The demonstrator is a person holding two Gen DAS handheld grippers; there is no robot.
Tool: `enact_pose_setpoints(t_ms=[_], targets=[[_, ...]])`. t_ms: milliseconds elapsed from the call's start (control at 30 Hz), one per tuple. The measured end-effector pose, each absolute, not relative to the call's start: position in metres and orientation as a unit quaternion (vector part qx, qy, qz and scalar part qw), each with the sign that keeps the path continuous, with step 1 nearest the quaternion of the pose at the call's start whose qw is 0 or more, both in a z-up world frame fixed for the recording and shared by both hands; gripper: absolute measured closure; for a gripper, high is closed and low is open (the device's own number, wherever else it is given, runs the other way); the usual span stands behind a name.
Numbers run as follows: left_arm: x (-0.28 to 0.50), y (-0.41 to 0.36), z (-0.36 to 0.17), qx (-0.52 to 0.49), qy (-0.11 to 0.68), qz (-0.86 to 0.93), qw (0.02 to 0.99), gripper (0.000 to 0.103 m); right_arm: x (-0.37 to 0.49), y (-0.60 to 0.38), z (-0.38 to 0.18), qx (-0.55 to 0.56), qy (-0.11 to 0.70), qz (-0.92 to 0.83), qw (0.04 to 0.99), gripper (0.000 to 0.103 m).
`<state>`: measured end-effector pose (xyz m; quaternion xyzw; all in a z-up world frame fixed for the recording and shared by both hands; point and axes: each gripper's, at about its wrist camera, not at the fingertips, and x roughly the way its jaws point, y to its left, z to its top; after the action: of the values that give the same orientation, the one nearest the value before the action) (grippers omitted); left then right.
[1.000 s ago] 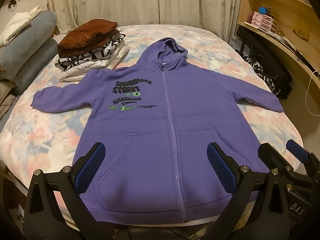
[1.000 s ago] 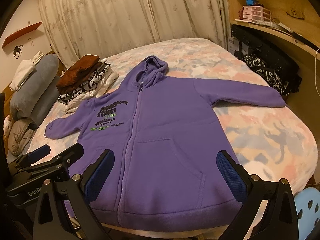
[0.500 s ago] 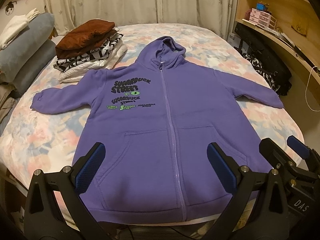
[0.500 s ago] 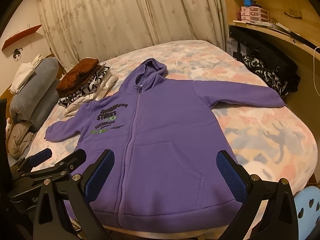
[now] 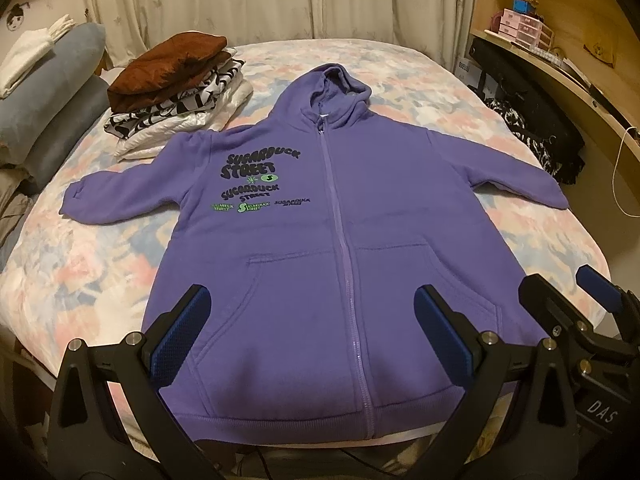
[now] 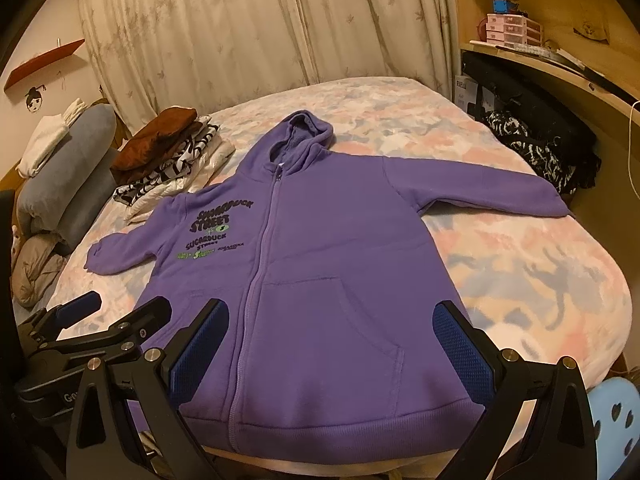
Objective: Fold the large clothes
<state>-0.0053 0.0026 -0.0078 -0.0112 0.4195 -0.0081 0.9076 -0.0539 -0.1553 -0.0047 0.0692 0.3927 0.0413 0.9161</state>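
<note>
A purple zip hoodie (image 5: 332,248) lies flat and face up on the bed, sleeves spread out, hood away from me, hem at the near edge. It also shows in the right wrist view (image 6: 320,272). My left gripper (image 5: 312,332) is open and empty, held above the hem near the left pocket. My right gripper (image 6: 332,344) is open and empty above the right pocket. The right gripper shows at the lower right of the left wrist view (image 5: 576,304); the left gripper shows at the lower left of the right wrist view (image 6: 108,316).
A stack of folded clothes (image 5: 176,92) sits at the bed's far left, by grey pillows (image 5: 44,100). A floral bedspread (image 5: 460,92) covers the bed. Dark clothes (image 5: 536,128) and a wooden shelf unit (image 5: 560,60) stand at the right. Curtains hang behind.
Both grippers have risen and tilted slightly, so the hoodie sits a bit lower and farther in view. Jaws stay open. The hoodie has not moved.
</note>
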Motion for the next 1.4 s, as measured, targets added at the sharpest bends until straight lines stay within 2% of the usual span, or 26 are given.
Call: enact_pose_setpoints(t_ms=[400, 767, 1133, 1267, 1400], targets=[[0.015, -0.006, 0.006, 0.018, 0.419, -0.04, 0.907, 0.003, -0.043, -0.16, 0.003, 0.037, 0.387, 0.036, 0.921, 0.0], [0.073, -0.018, 0.063, -0.004, 0.411, -0.071, 0.909, 0.003, -0.002, -0.195, 0.066, 0.013, 0.345, 0.025, 0.938, 0.0], [0.16, -0.05, 0.105, 0.0, 0.381, -0.071, 0.922, 0.002, 0.075, -0.291, 0.154, 0.011, 0.277, -0.017, 0.961, 0.0], [0.202, -0.065, 0.101, -0.021, 0.378, -0.079, 0.922, 0.002, 0.112, -0.342, 0.162, 0.027, 0.272, -0.029, 0.962, 0.0], [0.246, -0.088, 0.077, -0.021, 0.384, -0.061, 0.921, 0.002, 0.154, -0.396, 0.144, 0.051, 0.301, -0.052, 0.951, 0.0]])
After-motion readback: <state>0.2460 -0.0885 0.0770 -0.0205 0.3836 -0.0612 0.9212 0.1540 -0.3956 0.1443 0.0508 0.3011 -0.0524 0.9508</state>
